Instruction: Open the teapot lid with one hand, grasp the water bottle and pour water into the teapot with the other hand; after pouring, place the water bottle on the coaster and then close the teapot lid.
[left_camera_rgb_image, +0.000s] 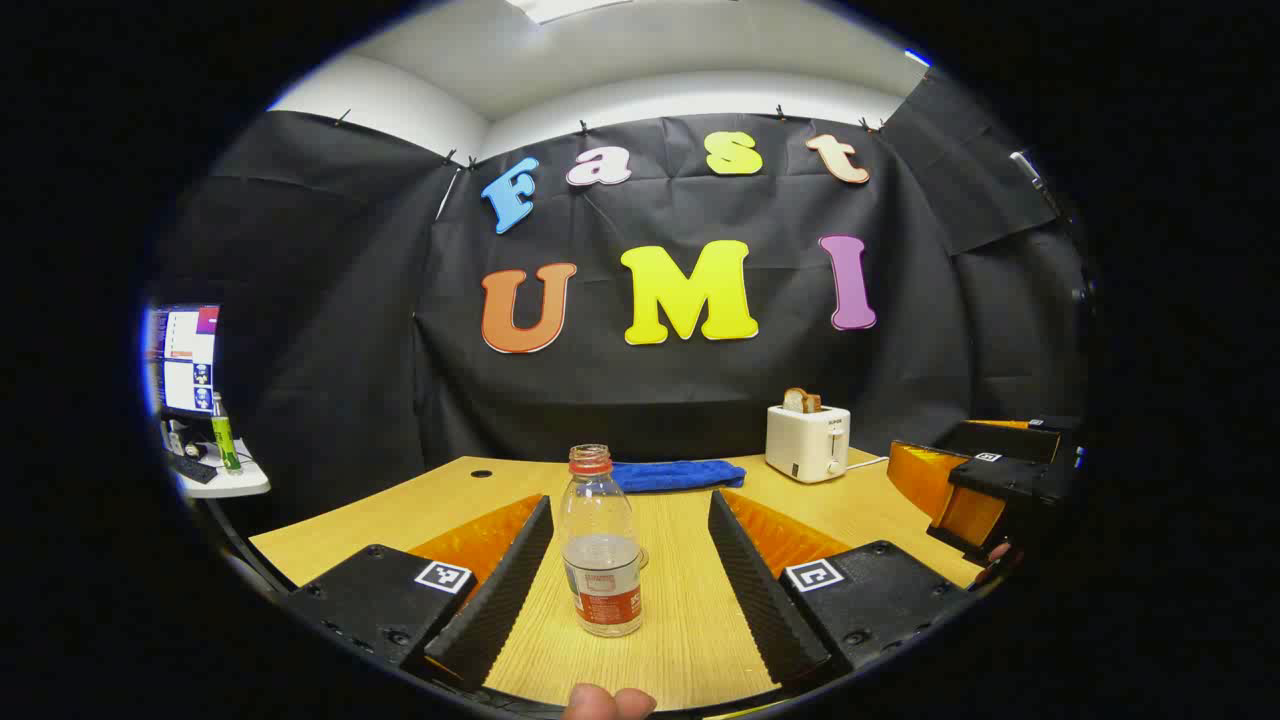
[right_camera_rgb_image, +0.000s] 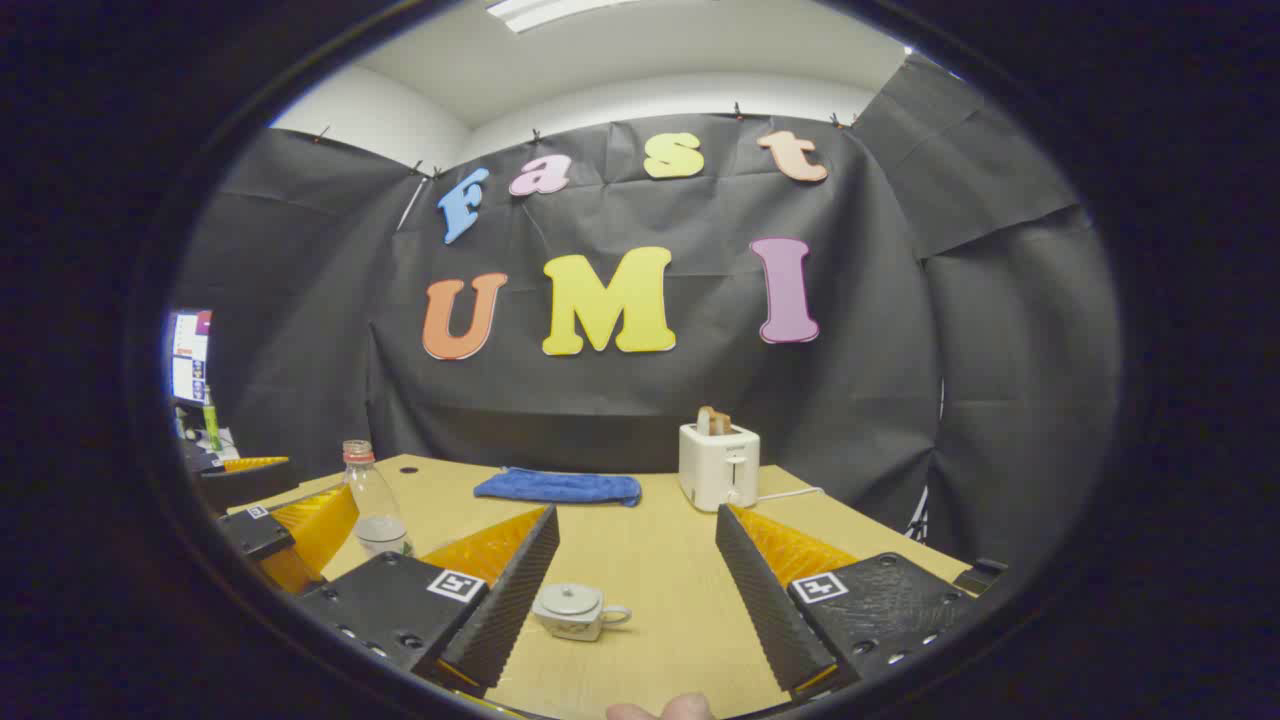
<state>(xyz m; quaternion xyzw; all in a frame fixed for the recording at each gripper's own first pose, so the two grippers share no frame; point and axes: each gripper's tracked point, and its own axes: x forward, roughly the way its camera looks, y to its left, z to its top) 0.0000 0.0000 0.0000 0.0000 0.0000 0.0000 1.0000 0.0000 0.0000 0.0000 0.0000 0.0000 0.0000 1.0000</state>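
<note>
A clear water bottle (left_camera_rgb_image: 600, 545) with no cap and a little water in it stands upright on the wooden table (left_camera_rgb_image: 690, 640). It is between the open fingers of my left gripper (left_camera_rgb_image: 630, 498), untouched by either. In the right gripper view, a small white teapot (right_camera_rgb_image: 575, 610) with its lid on sits on the table between the open fingers of my right gripper (right_camera_rgb_image: 637, 512), closer to the left finger. That view also has the bottle (right_camera_rgb_image: 372, 500) and the left gripper (right_camera_rgb_image: 270, 525) off to the left. The right gripper (left_camera_rgb_image: 985, 480) appears at the right edge of the left gripper view.
A white toaster (left_camera_rgb_image: 808, 440) holding a slice of bread stands at the back right of the table, its cord trailing right. A folded blue towel (left_camera_rgb_image: 678, 474) lies at the back middle. A side desk with a monitor (left_camera_rgb_image: 185, 360) and a green bottle (left_camera_rgb_image: 224, 435) is far left.
</note>
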